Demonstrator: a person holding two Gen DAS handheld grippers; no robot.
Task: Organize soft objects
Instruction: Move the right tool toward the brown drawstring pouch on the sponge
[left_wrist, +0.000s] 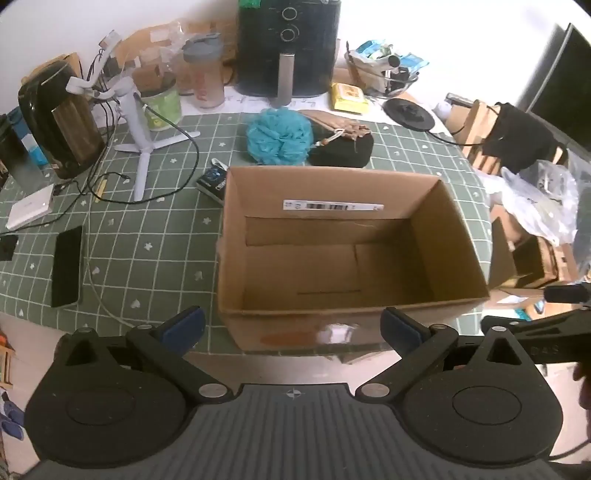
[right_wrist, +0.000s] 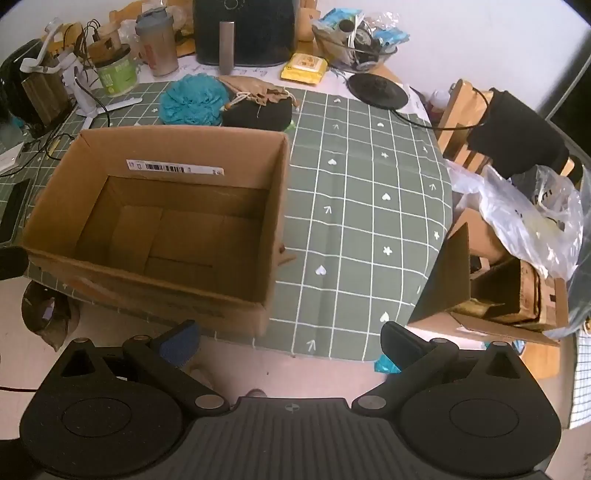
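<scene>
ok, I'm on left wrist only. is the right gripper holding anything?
Observer: No. The right gripper is open, with nothing between its fingers.
Operator: What's on the table right of the box?
Observer: Nothing there, just green tablecloth from the cardboard box out to the table edge.
Operator: And past that edge?
Observer: A second open carton sits lower, under a clear plastic bag.
</scene>
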